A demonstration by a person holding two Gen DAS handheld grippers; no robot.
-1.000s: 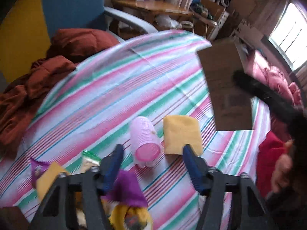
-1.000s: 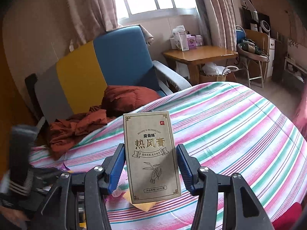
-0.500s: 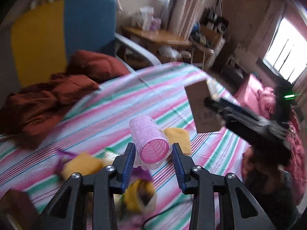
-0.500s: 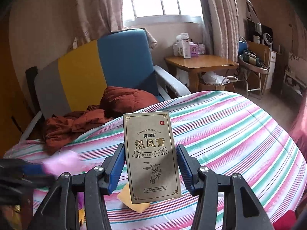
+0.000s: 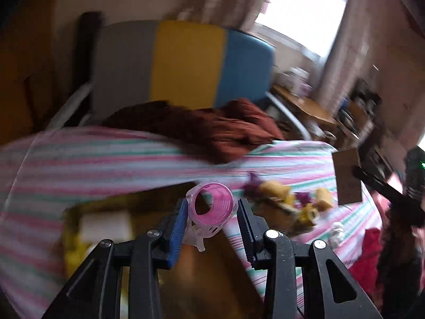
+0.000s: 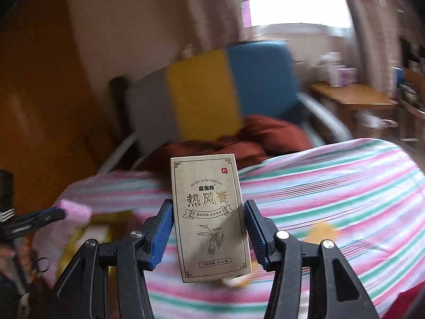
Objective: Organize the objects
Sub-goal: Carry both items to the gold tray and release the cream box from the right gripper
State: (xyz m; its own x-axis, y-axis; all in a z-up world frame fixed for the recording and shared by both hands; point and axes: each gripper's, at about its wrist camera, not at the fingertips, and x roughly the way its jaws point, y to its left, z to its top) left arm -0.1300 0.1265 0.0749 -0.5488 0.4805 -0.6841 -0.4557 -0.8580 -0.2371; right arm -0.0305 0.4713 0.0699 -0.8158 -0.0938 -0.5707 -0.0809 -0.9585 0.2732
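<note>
A pink hair roller [image 5: 212, 208] sits between the blue pads of my left gripper [image 5: 212, 207], which is shut on it and held above a blurred brown box [image 5: 212, 279]. In the right wrist view the roller [image 6: 74, 211] shows at the far left. My right gripper [image 6: 208, 204] is shut on an upright tan carton with gold print [image 6: 209, 215], raised over the striped cloth [image 6: 332, 186]. That carton [image 5: 348, 178] also appears at the right of the left wrist view. A pile of yellow and purple items [image 5: 289, 203] lies on the cloth.
A chair with a grey, yellow and blue back [image 5: 186, 61] stands behind, with rust-red cloth [image 5: 212, 130] heaped on it. The brown box holds a white block [image 5: 103, 224] and yellow things. A wooden desk [image 6: 353, 98] is far right. A yellow piece [image 6: 321, 231] lies on the cloth.
My left gripper closed on the pink roller, lifted it off the cloth and swung left over the brown box. My right gripper carried the tan carton leftward and slightly up.
</note>
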